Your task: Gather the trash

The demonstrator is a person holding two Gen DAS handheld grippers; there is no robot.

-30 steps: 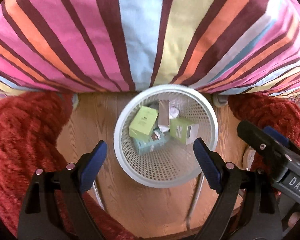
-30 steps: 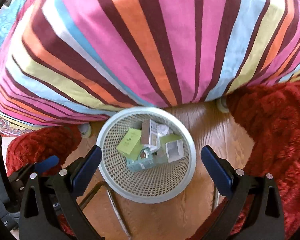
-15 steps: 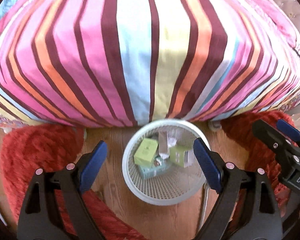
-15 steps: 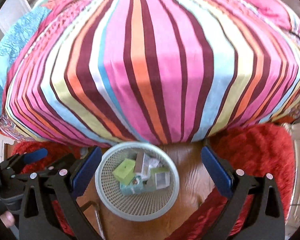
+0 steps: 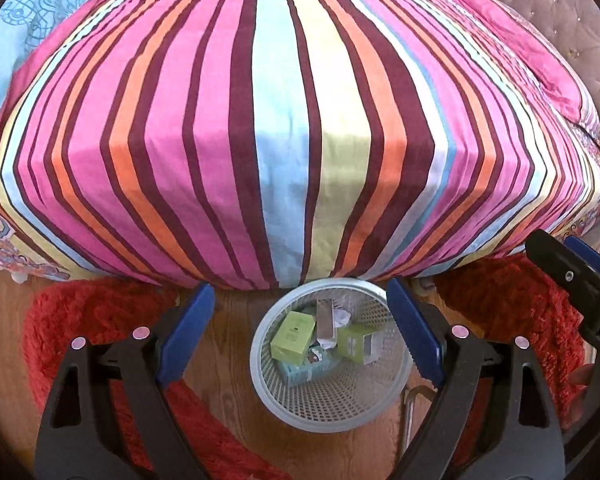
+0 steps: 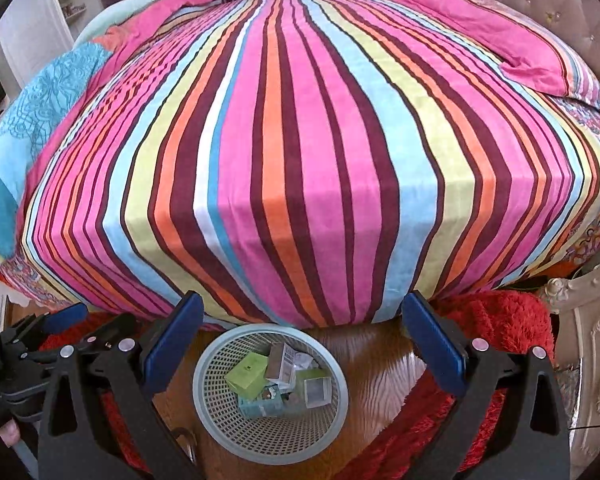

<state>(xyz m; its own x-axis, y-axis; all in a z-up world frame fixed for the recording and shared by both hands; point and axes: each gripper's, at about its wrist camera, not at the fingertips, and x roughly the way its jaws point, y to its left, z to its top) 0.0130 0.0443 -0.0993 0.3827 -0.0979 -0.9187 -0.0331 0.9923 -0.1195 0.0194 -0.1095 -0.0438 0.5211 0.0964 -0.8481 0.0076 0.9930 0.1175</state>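
A white mesh wastebasket (image 5: 332, 408) stands on the wood floor at the foot of the bed. It also shows in the right wrist view (image 6: 268, 436). It holds green boxes (image 5: 294, 336), a teal box (image 5: 306, 366) and crumpled paper (image 5: 342, 316). My left gripper (image 5: 300, 332) is open and empty, high above the basket. My right gripper (image 6: 302, 348) is open and empty, also above it. The right gripper shows at the right edge of the left wrist view (image 5: 580, 280).
A bed with a striped cover (image 5: 292, 128) fills the upper part of both views. Pink pillows (image 6: 512, 40) lie at its far right. Red shaggy rugs (image 5: 92, 328) flank the basket on the wood floor (image 6: 376, 364). An ornate white bed frame (image 6: 596, 360) stands at right.
Both grippers have risen and pulled back from the basket. The basket looks smaller and the whole bed top has come into view. Both stayed open.
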